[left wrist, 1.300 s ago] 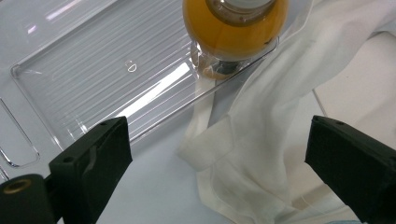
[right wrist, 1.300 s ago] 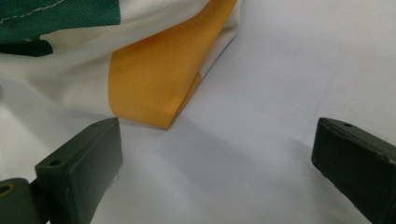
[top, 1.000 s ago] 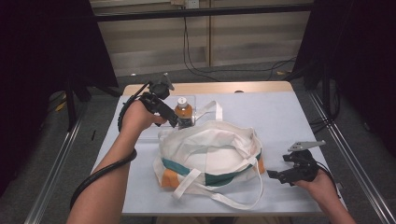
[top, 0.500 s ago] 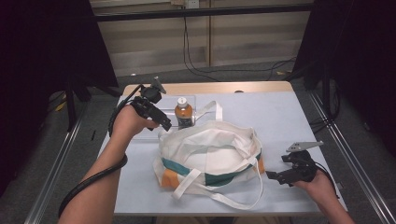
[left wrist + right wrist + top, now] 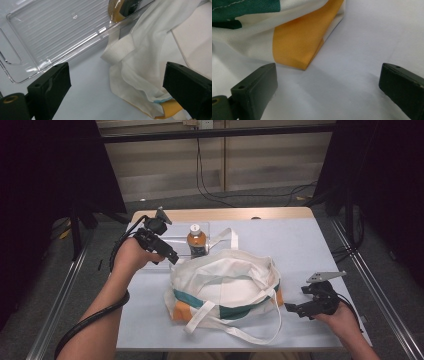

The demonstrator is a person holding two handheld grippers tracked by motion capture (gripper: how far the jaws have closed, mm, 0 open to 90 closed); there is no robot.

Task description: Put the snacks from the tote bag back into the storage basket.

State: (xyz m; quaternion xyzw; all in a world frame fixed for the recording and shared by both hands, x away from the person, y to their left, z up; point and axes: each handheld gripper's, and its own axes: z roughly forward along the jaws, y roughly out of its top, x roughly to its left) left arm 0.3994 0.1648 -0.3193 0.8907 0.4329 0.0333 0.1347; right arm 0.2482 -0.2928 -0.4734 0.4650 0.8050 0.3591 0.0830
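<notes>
High view: a pale grey-blue desk (image 5: pixel 310 245) with a wooden strip along its far edge stands on a grey floor, metal rails running along both sides. Dark curtains hang at left and right, and black cables trail down a panelled wall at the back.

On the desk lies a white tote bag (image 5: pixel 225 282) with green and orange bands, mouth slumped open, its straps spilling toward the near edge. Just behind its far left corner a bottle (image 5: pixel 197 240) of brown drink stands upright in a clear plastic tray (image 5: pixel 172 241).

From above, the tray is hard to make out; the left gripper view shows its ribbed bottom, its rim and a handle slot at one end, with the bottle's base at the far end and a folded strap of the bag lying just against the tray's wall. The right gripper view shows what the high view hides behind the hand — the bag's orange corner resting flat on the desk, green band above it.

The left tongs (image 5: pixel 167 255) are raised over the tray's near side, wrist bent, pointing down toward the bag's left edge; their jaws stand wide apart with nothing between the pads. The right tongs (image 5: pixel 290 308) lie low at the desk's near right, aimed level at the bag's orange corner — jaws also apart, nothing gripped, close to the cloth but not touching.
</notes>
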